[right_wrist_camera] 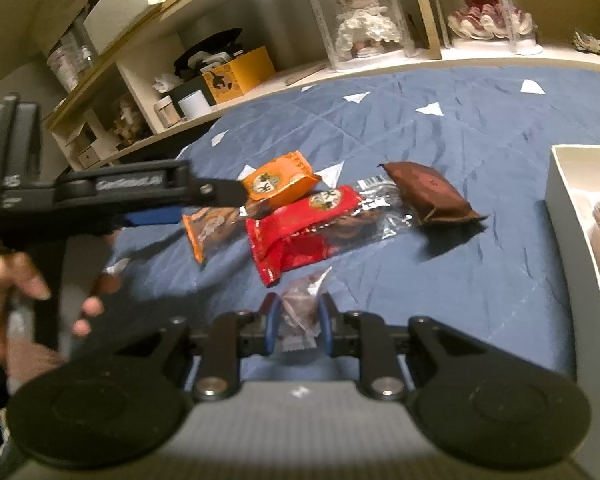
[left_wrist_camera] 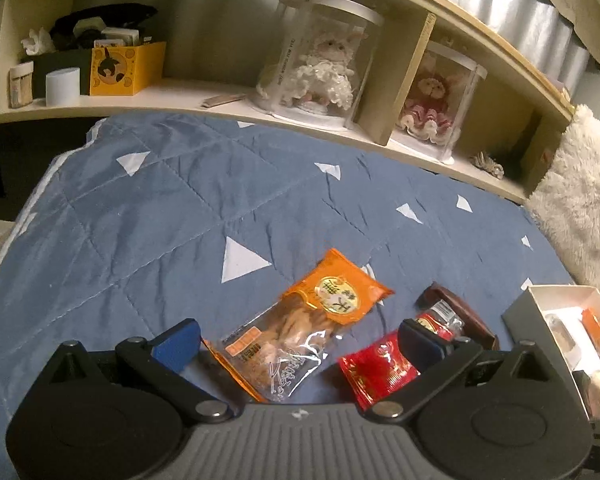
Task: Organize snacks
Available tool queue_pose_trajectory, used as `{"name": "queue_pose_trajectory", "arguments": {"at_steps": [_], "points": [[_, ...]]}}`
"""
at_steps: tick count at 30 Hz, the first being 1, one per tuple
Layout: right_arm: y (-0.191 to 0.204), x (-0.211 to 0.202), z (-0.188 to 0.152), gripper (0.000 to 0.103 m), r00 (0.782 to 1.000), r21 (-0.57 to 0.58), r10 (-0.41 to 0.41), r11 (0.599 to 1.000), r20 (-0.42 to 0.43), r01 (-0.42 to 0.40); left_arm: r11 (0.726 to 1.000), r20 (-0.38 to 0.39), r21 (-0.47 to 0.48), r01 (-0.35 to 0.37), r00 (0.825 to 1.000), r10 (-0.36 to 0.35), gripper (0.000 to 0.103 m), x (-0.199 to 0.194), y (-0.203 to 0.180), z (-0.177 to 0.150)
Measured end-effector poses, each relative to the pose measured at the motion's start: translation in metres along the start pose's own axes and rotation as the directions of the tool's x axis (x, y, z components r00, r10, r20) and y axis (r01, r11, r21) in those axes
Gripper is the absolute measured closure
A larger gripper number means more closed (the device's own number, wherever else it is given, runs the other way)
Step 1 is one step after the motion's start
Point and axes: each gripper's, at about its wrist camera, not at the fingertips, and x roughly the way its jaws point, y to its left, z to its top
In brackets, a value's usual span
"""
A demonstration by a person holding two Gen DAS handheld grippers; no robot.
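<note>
The right gripper has its fingers clamped on a small crinkly clear-wrapped snack, low over the soft blue quilted bed. I think it must lift it next to the white box at three o'clock. The left gripper has its fingers wide apart around the shiny orange packet.

A blue quilted bedspread with white triangles fills the foreground. Behind it runs a pale wooden shelf unit, divided into open compartments. A fluffy cream pillow rests beside it. Lighting is dim.
</note>
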Motion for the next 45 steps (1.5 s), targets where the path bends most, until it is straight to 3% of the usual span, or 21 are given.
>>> {"name": "queue_pose_trajectory", "arguments": {"at_steps": [4, 8, 11, 14, 19, 22, 30, 36, 40, 42, 45], "points": [[-0.003, 0.001, 0.0, 0.077, 1.0, -0.001, 0.004, 1.0, -0.005, -0.004, 0.995, -0.069, -0.078, 0.061, 0.995, -0.067, 0.002, 0.002, 0.011, -0.005], [-0.004, 0.002, -0.001, 0.077, 1.0, 0.006, 0.006, 1.0, -0.012, -0.006, 0.995, -0.109, -0.017, 0.094, 0.989, -0.095, 0.005, -0.003, 0.004, -0.006], [-0.003, 0.002, -0.001, 0.077, 1.0, 0.006, 0.013, 1.0, -0.018, -0.013, 0.999, -0.036, 0.046, 0.027, 0.999, -0.025, 0.004, -0.01, -0.001, 0.001], [-0.004, 0.001, 0.0, 0.077, 1.0, 0.007, 0.014, 1.0, -0.018, -0.014, 0.997, 0.044, 0.059, -0.047, 0.998, 0.045, 0.0, -0.013, 0.0, 0.009], [-0.005, 0.002, 0.0, 0.077, 1.0, 0.008, 0.02, 1.0, -0.023, -0.02, 1.0, 0.097, 0.027, -0.012, 0.995, 0.009, 0.0, -0.003, 0.007, 0.016], [-0.005, 0.004, 0.0, 0.077, 0.999, 0.005, 0.025, 1.0, -0.032, -0.025, 1.0, 0.067, -0.011, 0.017, 0.998, -0.016, 0.0, 0.008, 0.009, 0.012], [-0.009, 0.01, 0.0, 0.077, 0.998, 0.008, 0.032, 0.999, -0.047, -0.032, 0.996, -0.037, 0.007, 0.085, 0.996, -0.085, 0.002, 0.017, 0.005, 0.003], [-0.01, 0.009, 0.001, 0.077, 0.998, 0.012, 0.033, 0.999, -0.049, -0.032, 0.992, -0.082, 0.08, 0.099, 0.992, -0.092, 0.02, 0.013, -0.01, 0.003], [-0.01, 0.008, 0.001, 0.077, 0.998, 0.012, 0.032, 0.999, -0.05, -0.032, 0.987, -0.12, 0.158, 0.04, 0.993, -0.021, 0.026, 0.016, -0.022, -0.002], [-0.009, 0.008, 0.0, 0.077, 0.998, 0.008, 0.031, 1.0, -0.052, -0.03, 0.985, -0.128, 0.167, 0.036, 0.992, -0.014, 0.026, 0.015, -0.023, -0.003], [-0.008, 0.008, 0.001, 0.077, 0.998, 0.0, 0.029, 1.0, -0.056, -0.029, 0.985, -0.133, 0.17, 0.009, 0.991, 0.014, 0.035, 0.01, -0.024, -0.004]]}}
